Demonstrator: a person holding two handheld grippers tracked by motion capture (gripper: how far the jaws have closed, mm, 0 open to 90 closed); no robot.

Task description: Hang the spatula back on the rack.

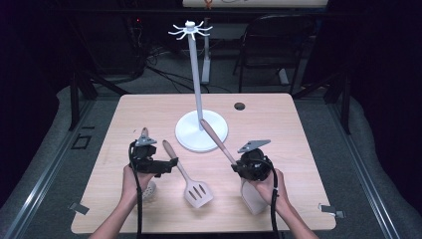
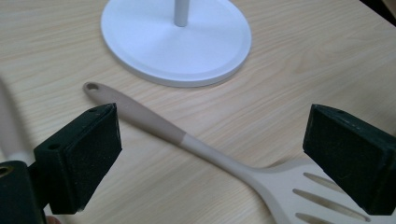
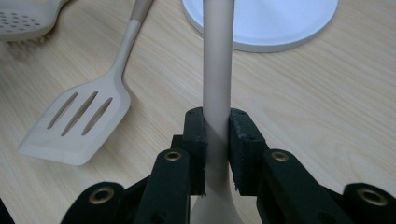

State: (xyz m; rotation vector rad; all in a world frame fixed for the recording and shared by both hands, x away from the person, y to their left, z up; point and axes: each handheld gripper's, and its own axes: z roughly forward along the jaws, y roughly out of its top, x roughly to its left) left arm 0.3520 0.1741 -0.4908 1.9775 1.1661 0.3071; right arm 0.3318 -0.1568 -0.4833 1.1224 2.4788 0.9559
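Wooden table [image 1: 278, 124] (dark room): right gripper [image 3: 217, 140] fingers clamp spatula handle [image 3: 217, 70]; left gripper [image 2: 210, 158] fingers apart.

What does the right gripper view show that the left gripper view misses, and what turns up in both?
Right gripper view: the right gripper shut on a beige utensil handle, and a beige perforated skimmer at the top left corner.

Left gripper view: the left gripper with jaws wide apart, nothing between the pads, and the white rack's thin pole.

Both: the beige slotted spatula lying on the light wooden table, and the white round rack base.
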